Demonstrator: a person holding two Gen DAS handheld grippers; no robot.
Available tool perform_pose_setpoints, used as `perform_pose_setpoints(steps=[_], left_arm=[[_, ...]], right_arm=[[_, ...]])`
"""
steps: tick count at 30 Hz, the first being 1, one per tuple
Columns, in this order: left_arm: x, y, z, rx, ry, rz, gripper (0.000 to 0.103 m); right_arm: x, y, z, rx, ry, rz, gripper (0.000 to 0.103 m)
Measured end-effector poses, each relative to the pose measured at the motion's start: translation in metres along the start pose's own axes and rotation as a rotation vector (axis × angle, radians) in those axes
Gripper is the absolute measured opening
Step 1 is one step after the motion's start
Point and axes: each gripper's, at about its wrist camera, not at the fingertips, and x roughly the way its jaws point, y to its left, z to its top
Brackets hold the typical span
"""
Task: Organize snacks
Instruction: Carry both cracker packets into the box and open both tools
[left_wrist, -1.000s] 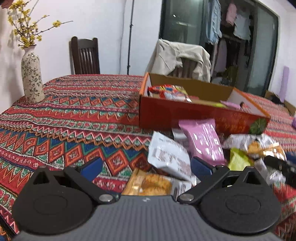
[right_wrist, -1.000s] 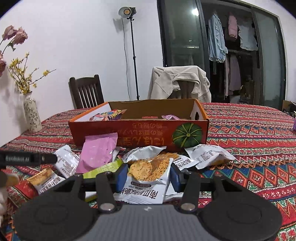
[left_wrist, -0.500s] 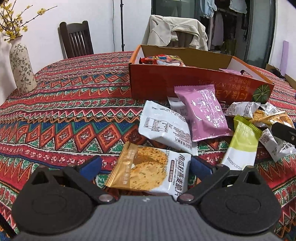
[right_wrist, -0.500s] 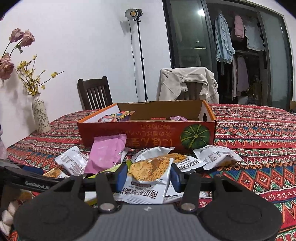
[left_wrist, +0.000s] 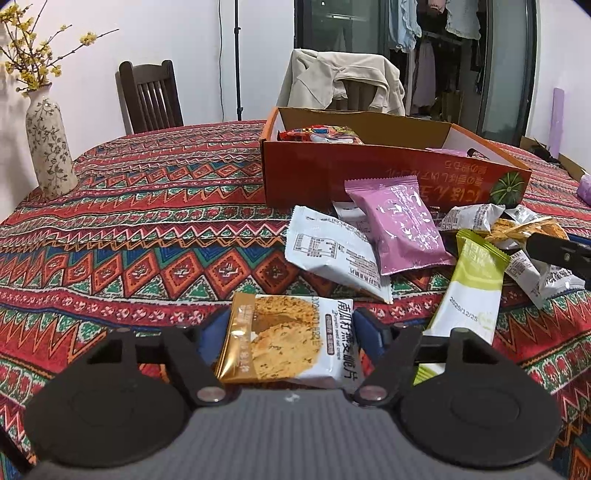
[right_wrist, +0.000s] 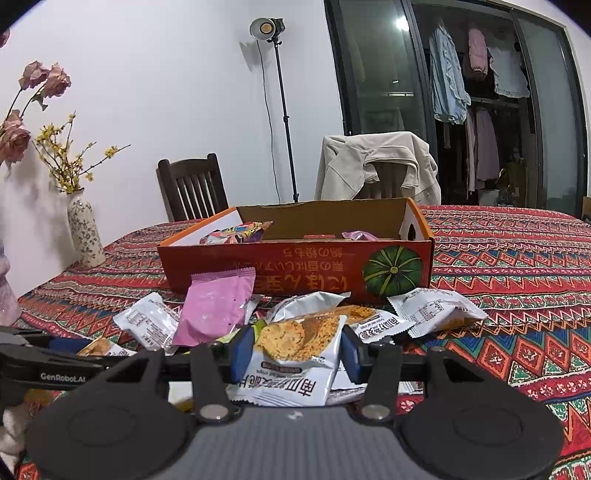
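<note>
Flanking cracker packet (left_wrist: 286, 341) — blue pads (left_wrist: 364, 328)

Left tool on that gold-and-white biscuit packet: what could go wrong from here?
1. The left tool has just been closing on the gold-and-white biscuit packet; its slick film could slip or crumple.
2. The lime-green stick packet lies beside the right finger and may snag.
3. The orange cardboard box's near wall could catch a low carry.

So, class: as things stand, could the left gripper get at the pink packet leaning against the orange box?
Probably not yet. The left gripper, whose jaws have just been closing, already grips an oat crisp packet. The pink packet itself lies uncovered atop the pile.
</note>
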Motion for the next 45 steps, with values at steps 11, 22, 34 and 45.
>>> perform_pose_setpoints(steps=[11, 22, 34, 45], left_arm=[[-0.021, 0.01, -0.002, -0.036, -0.064, 0.027, 0.07], [-0.038, 0.004, 0.02, -0.045, -0.152, 0.008, 0.07], [-0.04, -0.02, 0.069, -0.056, -0.234, -0.041, 0.07], [-0.023, -0.042, 0.132, -0.077, -0.31, -0.053, 0.07]], right_arm=[[-0.001, 0.004, 0.0, -0.021, -0.003, -0.01, 0.049], [-0.013, 0.01, 0.006, -0.048, -0.029, -0.027, 0.049], [-0.018, 0.005, 0.045, -0.048, -0.107, -0.071, 0.049], [0.014, -0.002, 0.099, -0.058, -0.162, -0.135, 0.049]])
